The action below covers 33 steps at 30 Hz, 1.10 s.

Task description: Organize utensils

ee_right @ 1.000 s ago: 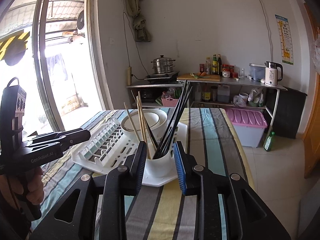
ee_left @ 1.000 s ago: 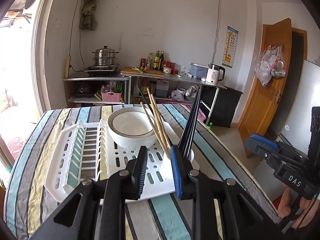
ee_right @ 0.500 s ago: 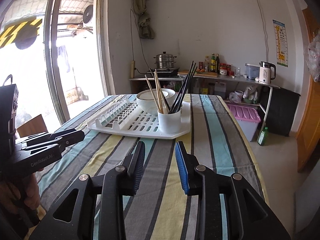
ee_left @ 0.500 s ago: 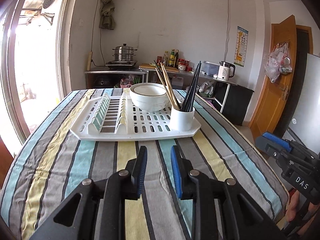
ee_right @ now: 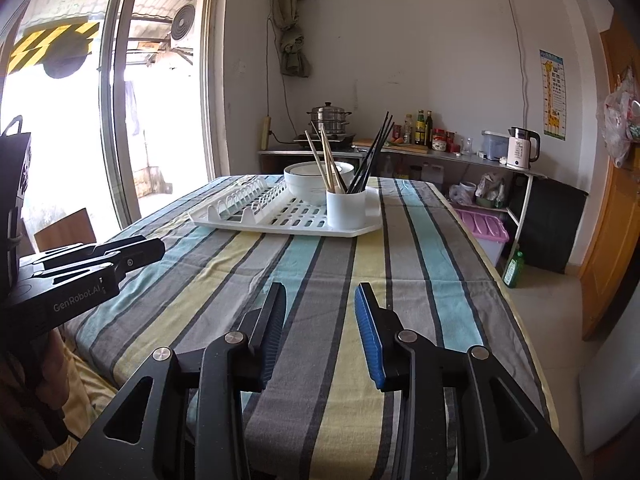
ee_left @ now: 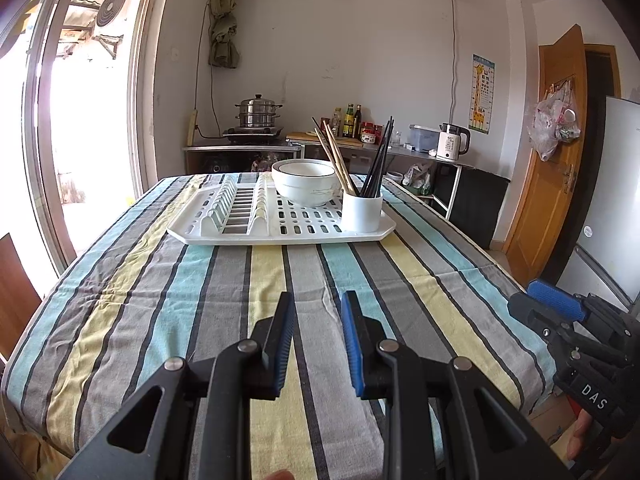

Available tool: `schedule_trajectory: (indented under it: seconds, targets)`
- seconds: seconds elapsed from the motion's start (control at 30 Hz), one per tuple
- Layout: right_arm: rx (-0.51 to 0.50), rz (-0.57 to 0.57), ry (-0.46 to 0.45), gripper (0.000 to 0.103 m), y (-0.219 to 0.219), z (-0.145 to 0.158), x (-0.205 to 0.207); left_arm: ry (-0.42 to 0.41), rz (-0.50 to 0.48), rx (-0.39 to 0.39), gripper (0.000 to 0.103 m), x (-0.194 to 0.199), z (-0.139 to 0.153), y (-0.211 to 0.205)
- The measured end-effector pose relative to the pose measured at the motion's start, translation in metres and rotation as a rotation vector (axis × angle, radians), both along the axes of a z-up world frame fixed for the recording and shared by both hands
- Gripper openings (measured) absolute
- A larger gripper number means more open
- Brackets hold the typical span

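Note:
A white utensil cup (ee_left: 362, 212) stands on the right corner of a white dish rack (ee_left: 256, 226) at the far end of the striped table. It holds wooden chopsticks (ee_left: 334, 158) and black chopsticks (ee_left: 380, 160). A white bowl (ee_left: 306, 182) sits behind it. The cup (ee_right: 346, 210), rack (ee_right: 280, 220) and bowl (ee_right: 308, 184) also show in the right wrist view. My left gripper (ee_left: 318, 312) is open and empty over the near table. My right gripper (ee_right: 322, 304) is open and empty, also near the front edge. Each gripper shows at the side of the other's view.
The striped tablecloth (ee_left: 200, 300) covers the table between me and the rack. A wooden chair back (ee_left: 12, 288) stands at the left edge. A counter with a steamer pot (ee_left: 258, 114), bottles and a kettle (ee_left: 450, 146) lines the far wall. A door (ee_left: 556, 152) is at right.
Both grippers have pulled back from the cup and rack to the near end of the table and lowered. Both stay open and empty; the right one has opened a little wider.

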State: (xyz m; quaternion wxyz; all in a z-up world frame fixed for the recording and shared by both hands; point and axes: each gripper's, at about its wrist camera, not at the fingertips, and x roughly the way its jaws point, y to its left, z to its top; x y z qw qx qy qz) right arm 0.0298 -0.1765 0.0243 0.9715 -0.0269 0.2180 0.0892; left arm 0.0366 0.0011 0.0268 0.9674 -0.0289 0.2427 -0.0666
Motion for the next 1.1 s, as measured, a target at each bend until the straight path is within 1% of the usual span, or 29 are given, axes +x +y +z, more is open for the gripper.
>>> schedule_trajectory:
  seconds: [0.23,1.1]
  targets:
    - [-0.019,-0.001,-0.025,0.037,0.002,0.001,-0.007,-0.016,-0.004,-0.001,0.025,-0.008,0.001,-0.002]
    - [-0.017,-0.016,-0.012,0.037,0.0,-0.001,-0.004,-0.011,-0.015,0.018,0.025,-0.007,0.0,-0.01]
